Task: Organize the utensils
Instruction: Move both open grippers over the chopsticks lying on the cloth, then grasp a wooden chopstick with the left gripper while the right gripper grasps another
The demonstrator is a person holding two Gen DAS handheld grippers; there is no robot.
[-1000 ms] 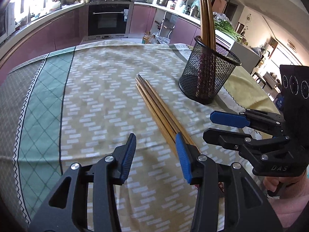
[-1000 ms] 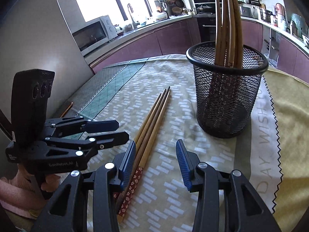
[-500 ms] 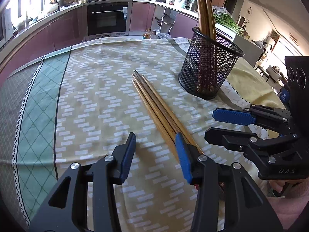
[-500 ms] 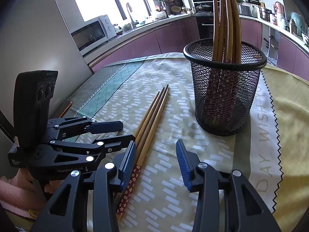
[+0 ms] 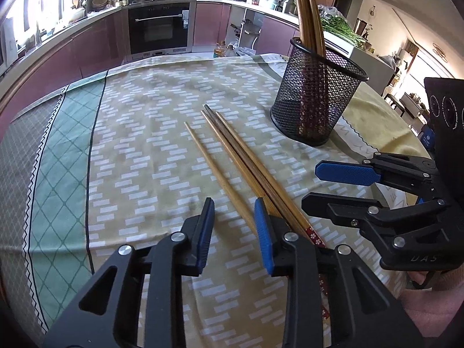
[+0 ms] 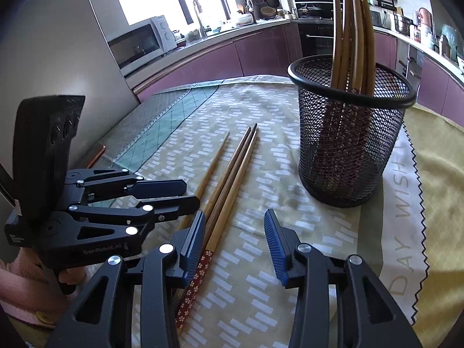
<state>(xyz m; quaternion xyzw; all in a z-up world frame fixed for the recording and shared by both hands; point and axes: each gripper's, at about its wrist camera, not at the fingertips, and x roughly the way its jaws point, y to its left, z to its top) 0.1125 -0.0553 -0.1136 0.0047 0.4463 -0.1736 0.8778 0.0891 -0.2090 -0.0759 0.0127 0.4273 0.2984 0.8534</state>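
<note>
Three wooden chopsticks (image 5: pixel 246 156) (image 6: pixel 232 174) lie side by side on the tablecloth, their red flowered ends toward me. A paler single chopstick (image 5: pixel 214 168) (image 6: pixel 211 162) lies apart on their left. My left gripper (image 5: pixel 232 206) (image 6: pixel 191 193) hangs low over its near end. Its jaws are closing with that chopstick between them, close to the right pad, and not pinched. My right gripper (image 6: pixel 233 214) (image 5: pixel 310 186) stands open with only cloth between its fingers, the three chopsticks just outside its left finger. A black mesh holder (image 5: pixel 316 107) (image 6: pixel 348 150) stands upright with several chopsticks (image 6: pixel 351 29) in it.
The patterned tablecloth (image 5: pixel 139 145) has a green band on its left and a yellow cloth (image 6: pixel 440 174) under the holder's right side. Purple kitchen cabinets (image 5: pixel 87 46) and an oven (image 5: pixel 159 29) curve behind the table. A pink sleeve (image 6: pixel 17 278) holds the left gripper.
One pale chopstick now lies split off to the left of the bundle. The left jaws stand narrower than before. The right gripper has barely shifted.
</note>
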